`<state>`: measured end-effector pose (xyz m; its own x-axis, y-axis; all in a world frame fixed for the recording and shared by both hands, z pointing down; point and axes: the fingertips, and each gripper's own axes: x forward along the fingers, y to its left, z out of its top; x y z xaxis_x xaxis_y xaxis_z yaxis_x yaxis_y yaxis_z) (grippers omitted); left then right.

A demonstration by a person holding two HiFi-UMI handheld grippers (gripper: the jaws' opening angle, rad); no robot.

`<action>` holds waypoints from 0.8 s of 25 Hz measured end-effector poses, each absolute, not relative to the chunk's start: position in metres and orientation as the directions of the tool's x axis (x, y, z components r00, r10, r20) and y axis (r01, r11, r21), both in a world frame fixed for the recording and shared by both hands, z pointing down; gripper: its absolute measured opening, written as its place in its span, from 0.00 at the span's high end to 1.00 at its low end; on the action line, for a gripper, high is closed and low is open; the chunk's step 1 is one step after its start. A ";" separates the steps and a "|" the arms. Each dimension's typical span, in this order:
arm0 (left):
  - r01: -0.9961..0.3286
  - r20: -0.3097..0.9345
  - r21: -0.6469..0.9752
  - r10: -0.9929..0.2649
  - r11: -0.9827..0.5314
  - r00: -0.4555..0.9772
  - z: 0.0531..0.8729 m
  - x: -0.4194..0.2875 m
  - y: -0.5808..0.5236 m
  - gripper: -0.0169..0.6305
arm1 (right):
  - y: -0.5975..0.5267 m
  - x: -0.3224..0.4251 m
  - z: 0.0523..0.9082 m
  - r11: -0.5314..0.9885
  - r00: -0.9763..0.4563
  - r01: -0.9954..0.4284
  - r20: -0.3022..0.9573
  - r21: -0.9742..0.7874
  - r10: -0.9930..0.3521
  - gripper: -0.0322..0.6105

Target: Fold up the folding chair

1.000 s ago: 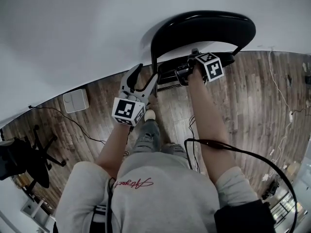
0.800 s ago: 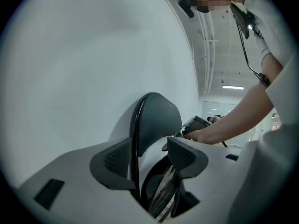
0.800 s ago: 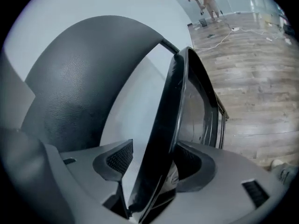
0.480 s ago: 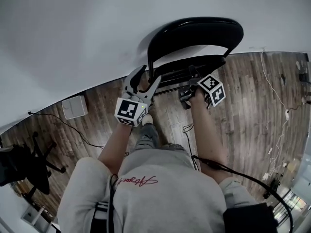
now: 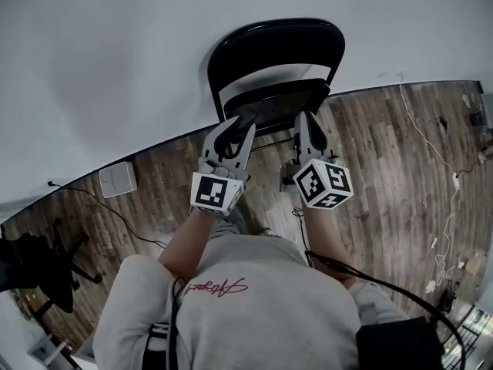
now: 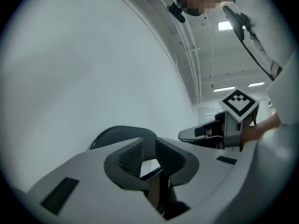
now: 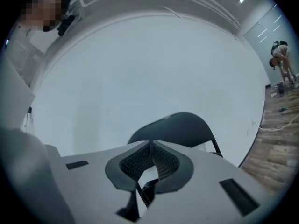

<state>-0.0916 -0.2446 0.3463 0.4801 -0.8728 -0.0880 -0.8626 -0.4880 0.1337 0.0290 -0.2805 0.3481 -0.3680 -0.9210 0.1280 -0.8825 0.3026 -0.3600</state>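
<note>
The black folding chair stands against the white wall, with its backrest (image 5: 273, 41) above its seat (image 5: 269, 97), which is tipped up towards the backrest. My left gripper (image 5: 240, 123) is level at the seat's front left corner. Its jaws have just been closing and still show a narrow gap; no part of the chair is pressed between the pads. My right gripper (image 5: 303, 116) is just below the seat's front right edge. Its jaws have just been closing and the tips now meet, with nothing clearly held. The backrest (image 7: 182, 127) rises behind the right jaws and shows past the left ones as a dark backrest (image 6: 117, 134).
A white box (image 5: 117, 179) and a black cable (image 5: 100, 199) lie on the wooden floor to the left. A black office chair base (image 5: 38, 264) stands at far left. A thin cable (image 5: 420, 141) runs over the floor to the right. A distant person (image 7: 280, 55) bends over.
Both grippers have risen to the seat's front edge. The right one rolled, so its marker cube now sits nearer me, and its jaws closed. The seat has swung up towards the backrest.
</note>
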 end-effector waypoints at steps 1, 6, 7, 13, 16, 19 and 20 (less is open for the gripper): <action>-0.877 -0.108 0.123 -0.885 -0.464 0.453 0.337 -0.083 -0.233 0.87 | -0.268 0.030 0.334 0.341 -0.389 -0.879 0.086 -0.333 -0.917 0.90; -0.924 -0.186 0.141 -0.926 -0.356 0.328 0.299 -0.048 -0.167 0.90 | -0.198 0.050 0.287 0.466 -0.466 -0.865 -0.047 -0.185 -0.884 0.91; -0.930 -0.192 0.149 -0.933 -0.335 0.305 0.295 -0.042 -0.153 0.91 | -0.184 0.055 0.280 0.481 -0.477 -0.861 -0.064 -0.166 -0.876 0.91; -0.956 -0.168 0.159 -0.961 -0.246 0.220 0.287 -0.010 -0.085 0.94 | -0.108 0.076 0.255 0.575 -0.566 -0.813 -0.107 -0.089 -0.817 0.91; -0.956 -0.159 0.149 -0.960 -0.254 0.230 0.277 -0.001 -0.065 0.95 | -0.087 0.084 0.261 0.574 -0.567 -0.812 -0.086 -0.107 -0.819 0.91; -0.949 -0.149 0.161 -0.957 -0.271 0.248 0.274 0.001 -0.050 0.95 | -0.074 0.083 0.266 0.570 -0.566 -0.816 -0.064 -0.096 -0.822 0.92; -0.947 -0.144 0.166 -0.957 -0.276 0.253 0.275 0.001 -0.046 0.95 | -0.071 0.082 0.268 0.572 -0.569 -0.815 -0.055 -0.091 -0.820 0.92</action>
